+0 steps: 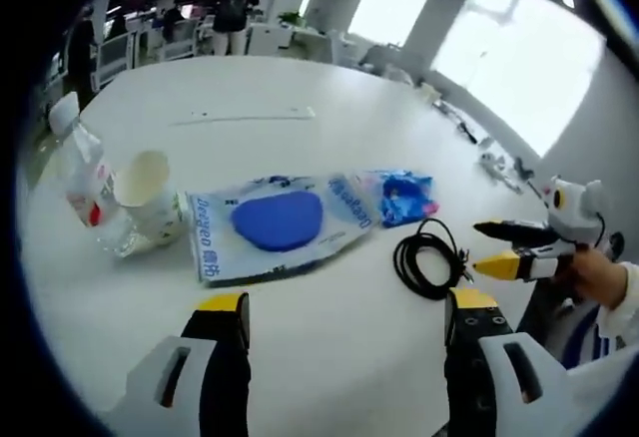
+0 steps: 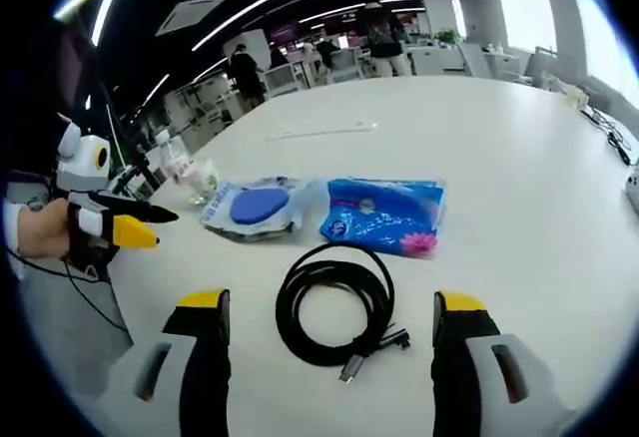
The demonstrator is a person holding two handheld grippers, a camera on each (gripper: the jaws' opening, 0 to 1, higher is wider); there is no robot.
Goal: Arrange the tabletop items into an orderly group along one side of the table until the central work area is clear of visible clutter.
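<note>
On the white table (image 1: pixel 300 357) lie a packaged blue mouse pad (image 1: pixel 278 221), a blue tissue packet (image 1: pixel 404 198) and a coiled black cable (image 1: pixel 429 257). A paper cup (image 1: pixel 148 198) and a clear plastic bottle (image 1: pixel 82 173) stand at the left. My left gripper (image 1: pixel 344 312) is open above bare table, short of the pad. My right gripper (image 2: pixel 327 317) is open right over the cable (image 2: pixel 334 302), with the tissue packet (image 2: pixel 384 215) and pad (image 2: pixel 258 206) beyond it. The right gripper (image 1: pixel 529 247) enters the left gripper view from the right, a hand on it. The left gripper (image 2: pixel 110 218) shows at the left of the right gripper view.
A thin white strip (image 1: pixel 245 116) lies farther back on the table. Small items (image 1: pixel 499 163) sit near the table's right edge. Desks, chairs and people stand in the office behind (image 2: pixel 329 53). Broad bare tabletop lies beyond the packets.
</note>
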